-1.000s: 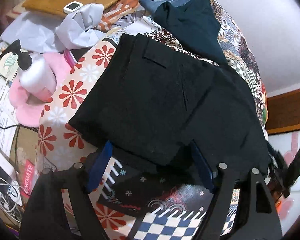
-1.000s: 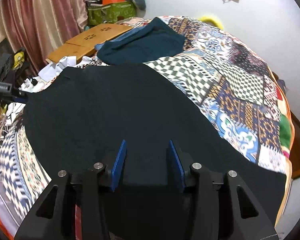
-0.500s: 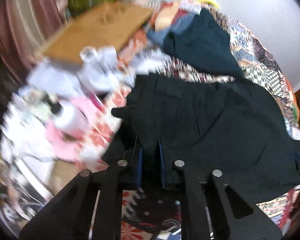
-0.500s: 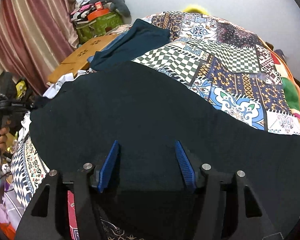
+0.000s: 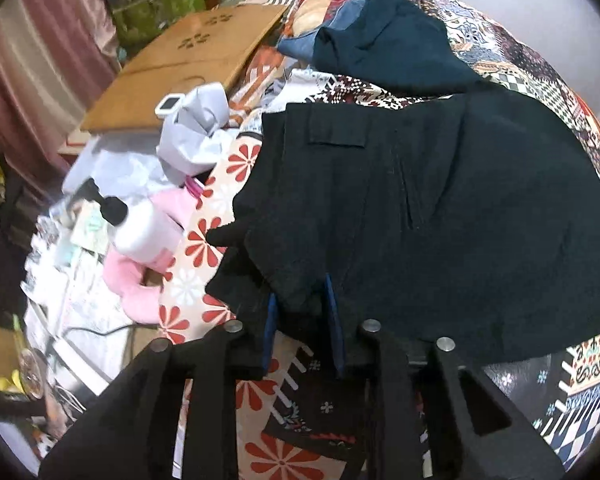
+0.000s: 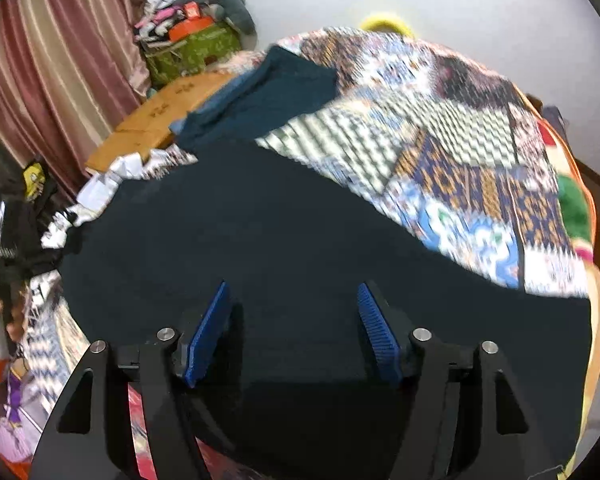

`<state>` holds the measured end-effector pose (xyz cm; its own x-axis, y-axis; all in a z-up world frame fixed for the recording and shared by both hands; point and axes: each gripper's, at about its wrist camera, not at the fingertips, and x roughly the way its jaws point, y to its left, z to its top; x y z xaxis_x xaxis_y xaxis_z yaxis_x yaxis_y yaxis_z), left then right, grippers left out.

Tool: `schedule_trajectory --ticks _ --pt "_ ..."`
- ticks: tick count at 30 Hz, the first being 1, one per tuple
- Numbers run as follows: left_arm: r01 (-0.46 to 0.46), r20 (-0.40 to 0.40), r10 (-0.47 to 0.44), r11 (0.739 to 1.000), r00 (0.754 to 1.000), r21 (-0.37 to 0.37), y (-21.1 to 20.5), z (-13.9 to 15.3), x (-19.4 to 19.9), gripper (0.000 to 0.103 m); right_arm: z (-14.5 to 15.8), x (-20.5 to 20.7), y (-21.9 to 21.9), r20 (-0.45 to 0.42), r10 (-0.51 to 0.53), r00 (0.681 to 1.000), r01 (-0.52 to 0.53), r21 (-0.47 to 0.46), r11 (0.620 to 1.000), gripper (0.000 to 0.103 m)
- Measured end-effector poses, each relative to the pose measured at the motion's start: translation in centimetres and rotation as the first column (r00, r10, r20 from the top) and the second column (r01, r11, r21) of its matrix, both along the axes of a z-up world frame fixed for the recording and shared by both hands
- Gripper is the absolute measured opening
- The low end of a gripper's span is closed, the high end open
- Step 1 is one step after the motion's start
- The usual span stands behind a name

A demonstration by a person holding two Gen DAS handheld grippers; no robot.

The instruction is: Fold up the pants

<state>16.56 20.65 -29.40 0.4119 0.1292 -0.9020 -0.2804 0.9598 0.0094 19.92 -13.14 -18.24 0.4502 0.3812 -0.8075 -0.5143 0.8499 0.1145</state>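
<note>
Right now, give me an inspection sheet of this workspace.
Surface: patchwork quilt on a bed.
Job's things: black pants spread flat, one corner bunched.
Clutter: teal garment, crumpled grey cloth, white pump bottle, pink cushion, brown board.
Grippers: left gripper has the pants' corner between its jaws, which just eased open slightly; right gripper open above the pants, jaws just widening.
Cables: black cord beside the bed.
Surroundings: pink curtain, white wall.
</note>
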Motion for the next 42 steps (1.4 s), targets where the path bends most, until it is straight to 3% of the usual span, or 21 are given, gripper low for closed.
schedule_trajectory --ticks 4,8,11,13,21,25,28,32,37,42 --pt "0.001 0.021 -0.002 0.999 1.000 0.038 0.2 1.1 -0.4 0.043 0.5 1.0 2.7 0.020 0.022 1.000 -0.022 0.030 0.999 0.064" --pt "0.015 0.064 -0.020 0.996 0.998 0.086 -0.1 3.3 -1.0 0.058 -1.2 1.9 4.5 -0.033 0.042 0.999 -0.041 0.032 0.999 0.065" --pt "0.034 0.094 -0.042 0.996 0.995 0.083 -0.6 4.7 -0.7 0.071 -3.1 2.1 3.9 -0.073 0.032 0.997 -0.033 -0.019 0.999 0.065" --pt "0.053 0.106 -0.061 0.996 0.992 0.078 -1.3 5.5 0.2 0.076 -3.2 2.2 2.0 -0.096 0.007 0.995 -0.004 0.026 1.000 0.065" --pt "0.197 0.119 -0.199 0.980 0.973 0.024 -7.7 6.6 5.0 0.082 -3.5 1.3 -7.8 -0.119 -0.205 0.972 0.202 -0.030 0.979 0.071" --pt "0.314 0.095 -0.313 0.949 0.945 0.006 -12.6 5.8 6.9 0.083 -4.2 -0.8 -12.7 -0.128 -0.310 0.942 0.300 -0.088 0.950 0.071" --pt "0.370 0.093 -0.374 0.927 0.923 0.052 -16.2 5.6 7.9 0.083 -3.1 -3.4 -15.5 -0.093 -0.362 0.927 0.354 -0.096 0.930 0.071" --pt "0.457 0.093 -0.462 0.887 0.882 0.065 -20.1 6.0 8.8 0.084 -1.1 -6.8 -18.1 -0.108 -0.421 0.901 0.425 0.022 0.905 0.071" --pt "0.539 0.079 -0.545 0.838 0.835 0.083 -23.8 6.0 9.6 0.087 -0.7 -9.8 -19.9 -0.107 -0.498 0.860 0.505 0.051 0.861 0.071" --pt "0.573 0.074 -0.575 0.818 0.815 0.046 -26.5 5.7 10.1 0.087 -1.5 -10.0 -22.1 -0.166 -0.559 0.813 0.580 0.146 0.801 0.071"
